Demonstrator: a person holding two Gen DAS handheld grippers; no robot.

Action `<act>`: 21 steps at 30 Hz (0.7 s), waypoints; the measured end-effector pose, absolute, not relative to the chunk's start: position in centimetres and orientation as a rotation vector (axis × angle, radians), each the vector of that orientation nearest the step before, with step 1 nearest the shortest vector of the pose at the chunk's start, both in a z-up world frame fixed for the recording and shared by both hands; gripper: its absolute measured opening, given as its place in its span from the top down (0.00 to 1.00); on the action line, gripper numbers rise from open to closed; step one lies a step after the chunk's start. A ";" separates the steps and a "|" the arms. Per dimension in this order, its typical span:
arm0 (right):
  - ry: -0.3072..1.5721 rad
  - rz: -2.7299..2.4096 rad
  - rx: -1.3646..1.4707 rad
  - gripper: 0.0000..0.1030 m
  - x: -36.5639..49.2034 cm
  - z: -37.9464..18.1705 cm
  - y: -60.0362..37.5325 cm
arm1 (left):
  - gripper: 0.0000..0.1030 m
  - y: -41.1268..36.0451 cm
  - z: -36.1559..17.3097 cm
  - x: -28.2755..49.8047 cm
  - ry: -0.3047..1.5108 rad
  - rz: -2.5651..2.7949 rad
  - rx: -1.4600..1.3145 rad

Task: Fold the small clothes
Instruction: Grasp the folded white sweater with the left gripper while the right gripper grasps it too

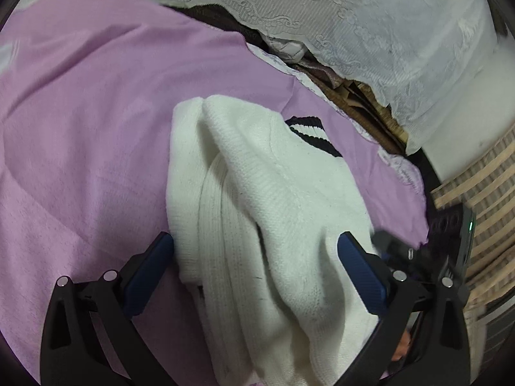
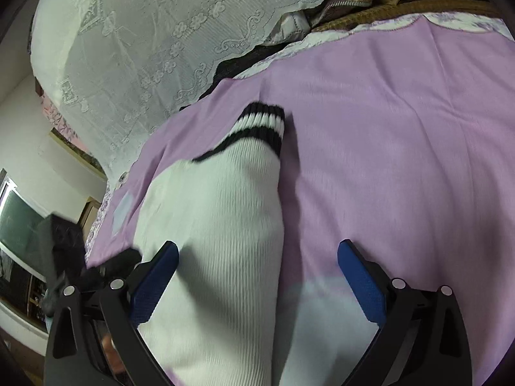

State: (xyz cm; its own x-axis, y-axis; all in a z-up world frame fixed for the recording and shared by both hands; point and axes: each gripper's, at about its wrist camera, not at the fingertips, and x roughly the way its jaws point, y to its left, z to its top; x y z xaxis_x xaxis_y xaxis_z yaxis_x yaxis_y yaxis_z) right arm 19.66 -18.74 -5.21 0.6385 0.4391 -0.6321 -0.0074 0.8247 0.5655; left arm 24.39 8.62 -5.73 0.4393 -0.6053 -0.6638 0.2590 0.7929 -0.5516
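Observation:
A white knit garment (image 1: pixel 257 193) lies bunched in folds on a pink sheet (image 1: pixel 80 112); its black-and-white striped band (image 1: pixel 309 132) points away from me. My left gripper (image 1: pixel 254 247) is open wide, with the folded knit lying loose between its blue pads (image 1: pixel 148 270). In the right wrist view the same garment (image 2: pixel 219 225) shows a ribbed part that ends in a striped cuff (image 2: pixel 262 125). My right gripper (image 2: pixel 257 247) is open wide over it; the knit fills the left half of the gap and pink sheet (image 2: pixel 402 160) the right half.
A white lace cover (image 1: pixel 370 16) drapes over piled items behind the sheet. Brown cloth with a zipper (image 1: pixel 315 69) shows under its edge. The other gripper's dark body (image 1: pixel 450 234) is at the right edge. A slatted mat (image 1: pixel 482 177) lies beyond the bed's corner.

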 end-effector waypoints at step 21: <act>0.887 0.393 0.590 0.04 24.2 -6.2 -17.6 | 0.11 7.3 -6.7 25.8 0.989 -0.573 -0.412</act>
State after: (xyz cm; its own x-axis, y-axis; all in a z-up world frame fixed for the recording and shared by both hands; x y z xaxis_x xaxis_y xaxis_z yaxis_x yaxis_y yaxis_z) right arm 24.16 -17.63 -6.22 0.5775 0.5489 -0.6043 -0.0792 0.7744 0.6277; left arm 25.83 7.30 -6.71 0.4234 -0.6218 -0.6589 0.2626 0.7803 -0.5677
